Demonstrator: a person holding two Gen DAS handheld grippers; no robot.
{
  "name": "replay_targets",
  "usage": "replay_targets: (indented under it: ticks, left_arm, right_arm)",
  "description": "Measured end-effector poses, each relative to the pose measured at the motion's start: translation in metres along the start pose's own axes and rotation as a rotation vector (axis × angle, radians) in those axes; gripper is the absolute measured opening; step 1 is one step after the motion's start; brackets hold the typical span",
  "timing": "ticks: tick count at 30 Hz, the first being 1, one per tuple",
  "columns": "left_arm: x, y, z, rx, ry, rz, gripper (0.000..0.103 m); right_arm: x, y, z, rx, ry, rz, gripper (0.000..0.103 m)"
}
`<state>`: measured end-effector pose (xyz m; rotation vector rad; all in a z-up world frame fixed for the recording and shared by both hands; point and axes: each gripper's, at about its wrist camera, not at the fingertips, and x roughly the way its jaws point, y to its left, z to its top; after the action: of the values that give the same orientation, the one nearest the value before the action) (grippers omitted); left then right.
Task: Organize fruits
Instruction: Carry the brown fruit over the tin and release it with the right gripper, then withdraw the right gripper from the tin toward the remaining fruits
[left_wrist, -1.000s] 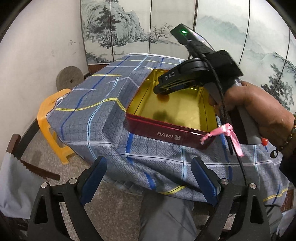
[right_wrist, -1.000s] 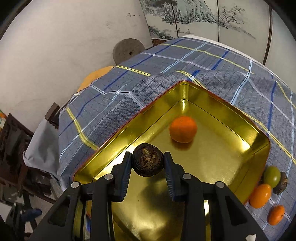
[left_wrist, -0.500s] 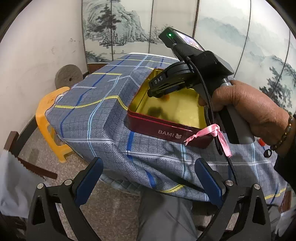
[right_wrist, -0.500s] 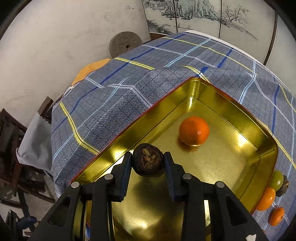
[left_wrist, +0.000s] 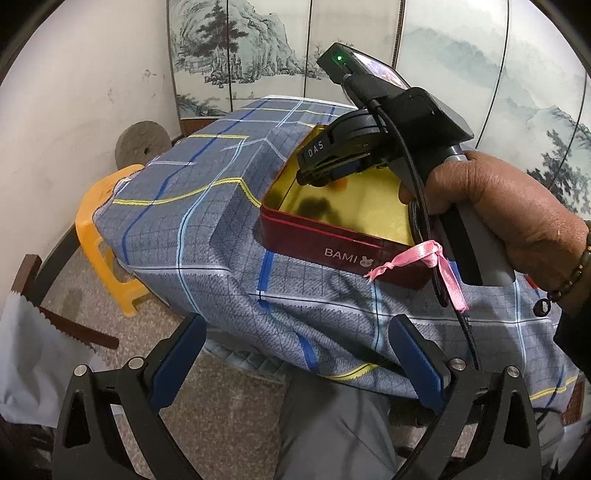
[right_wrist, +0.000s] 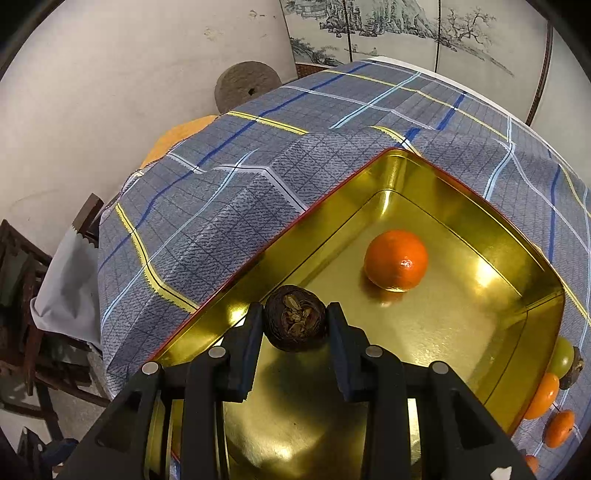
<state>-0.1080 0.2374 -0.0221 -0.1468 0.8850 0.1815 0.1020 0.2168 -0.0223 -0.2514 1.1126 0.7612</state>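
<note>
Right wrist view: right gripper (right_wrist: 295, 325) clamps a dark brown wrinkled fruit (right_wrist: 294, 318) over the near left part of the gold tin (right_wrist: 476, 206); fruit roundish, no clear long axis, its cracked end facing the camera. Orange (right_wrist: 396, 259) rests on the tin floor, apart from the gripper. Loose fruits (right_wrist: 546, 395) beside the tin's right wall, partly cut off by it. Left wrist view: left gripper (left_wrist: 295, 354) spread wide, holding nothing, off the checked tablecloth (left_wrist: 207, 221); tin contents mostly hidden behind the right hand (left_wrist: 513, 214).
</note>
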Motion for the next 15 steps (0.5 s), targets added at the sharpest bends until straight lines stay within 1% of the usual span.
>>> replay_targets:
  ticks: [7,12,15]
  left_arm:
    - [0.0017,0.0012,-0.0002,-0.002,0.007,0.002,0.099]
    - [0.0026,0.0017,-0.0005,-0.002,0.011,0.005,0.099]
    - [0.0028,0.0020,-0.0007,-0.003,0.013,0.006,0.099]
  right_arm:
    - [0.0013,-0.0004,0.0001,0.007,-0.004,-0.001,0.032]
    - [0.0013,-0.0011,0.0008,0.015,-0.008,-0.001,0.034]
    - [-0.0008,-0.0031,0.0017,0.030,-0.023,0.006,0.039]
